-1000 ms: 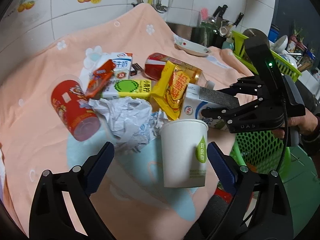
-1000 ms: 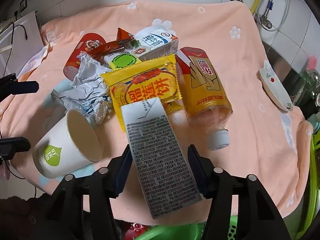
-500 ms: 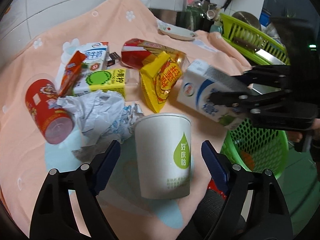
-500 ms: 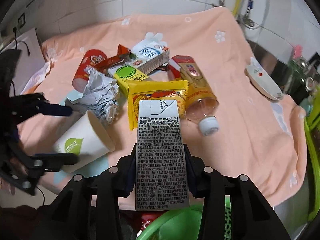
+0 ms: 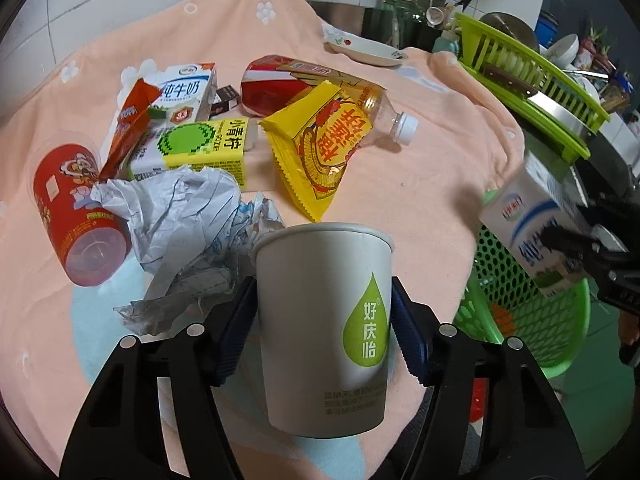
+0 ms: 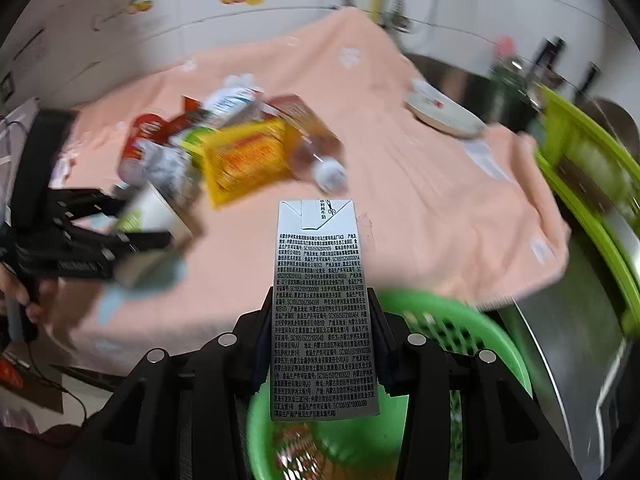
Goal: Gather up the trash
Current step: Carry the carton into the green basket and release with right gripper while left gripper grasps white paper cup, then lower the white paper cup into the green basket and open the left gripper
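Left hand-held gripper is clamping the paper cup upright. Right hand-held gripper is gripping the milk carton, hanging over the green basket.

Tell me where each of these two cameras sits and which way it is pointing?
Left wrist: on the left hand-held gripper, looking along its fingers over a clamped paper cup at trash on the peach cloth.
Right wrist: on the right hand-held gripper, looking past a gripped milk carton, the green basket below.
Shared: cup, carton, basket, yellow snack bag; each shows the other gripper.
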{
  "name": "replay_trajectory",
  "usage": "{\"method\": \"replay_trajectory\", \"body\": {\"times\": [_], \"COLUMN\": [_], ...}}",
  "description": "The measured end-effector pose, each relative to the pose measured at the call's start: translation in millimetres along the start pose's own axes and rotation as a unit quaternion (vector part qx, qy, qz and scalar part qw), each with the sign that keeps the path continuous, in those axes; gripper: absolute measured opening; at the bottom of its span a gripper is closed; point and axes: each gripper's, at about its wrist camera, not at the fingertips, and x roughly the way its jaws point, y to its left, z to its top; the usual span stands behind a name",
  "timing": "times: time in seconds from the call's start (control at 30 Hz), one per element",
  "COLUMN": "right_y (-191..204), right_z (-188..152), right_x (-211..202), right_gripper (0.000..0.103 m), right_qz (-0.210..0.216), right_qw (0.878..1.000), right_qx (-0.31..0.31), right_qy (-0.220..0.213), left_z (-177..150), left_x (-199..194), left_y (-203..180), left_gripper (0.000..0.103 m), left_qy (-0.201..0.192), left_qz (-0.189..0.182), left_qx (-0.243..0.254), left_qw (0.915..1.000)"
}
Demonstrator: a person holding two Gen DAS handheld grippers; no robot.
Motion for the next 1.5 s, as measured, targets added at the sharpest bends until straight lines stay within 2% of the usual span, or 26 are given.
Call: {"method": "replay_trajectory", "body": {"times": [0.1, 0.27, 0.43, 0.7, 0.93, 1.07, 1.27, 1.5], "right_y": [-16.9, -39.6, -55.4, -69.6, -76.5, -82.6, -81.0, -76.9], "right_z": [-24.9, -66.5, -89.4, -112.6, -120.0, -123.1, -120.4, -123.9], "right_x": [6.4, 26.8, 39.7, 46.8, 35.7, 17.8, -14.4, -32.6], "right_gripper": [0.04, 0.04, 0.04, 0.04, 0.041, 0.045, 0.051, 0.058], "right_qz": [-0.018, -0.042, -0.048, -0.056, -0.062, -0.068, -0.09, -0.104], "right_qw": [0.999, 0.993, 0.987, 0.982, 0.981, 0.98, 0.982, 0.983], "right_qx": [0.035, 0.084, 0.123, 0.146, 0.156, 0.162, 0.155, 0.148], "right_qy": [0.02, 0.066, 0.09, 0.11, 0.102, 0.089, 0.059, 0.037], "left_z": [-1.9, -3.9, -1.0, 5.1, 8.8, 10.0, 7.8, 1.8], "left_x": [-4.7, -21.4, -32.3, -28.5, -14.8, -4.1, 10.1, 27.0], "left_y": [-3.4, -12.4, -34.6, -74.3, -109.8, -130.8, -156.0, -174.1], "left_gripper": [0.062, 0.062, 0.061, 0.061, 0.061, 0.062, 0.062, 0.064], "left_qy": [-0.007, -0.026, -0.038, -0.037, -0.025, -0.017, -0.003, 0.012], "left_qz": [0.003, -0.016, -0.049, -0.097, -0.13, -0.143, -0.15, -0.154], "left_qx": [0.003, 0.006, 0.019, 0.034, 0.051, 0.063, 0.081, 0.093], "left_qw": [1.0, 0.9995, 0.9979, 0.994, 0.9899, 0.9876, 0.9854, 0.9836]}}
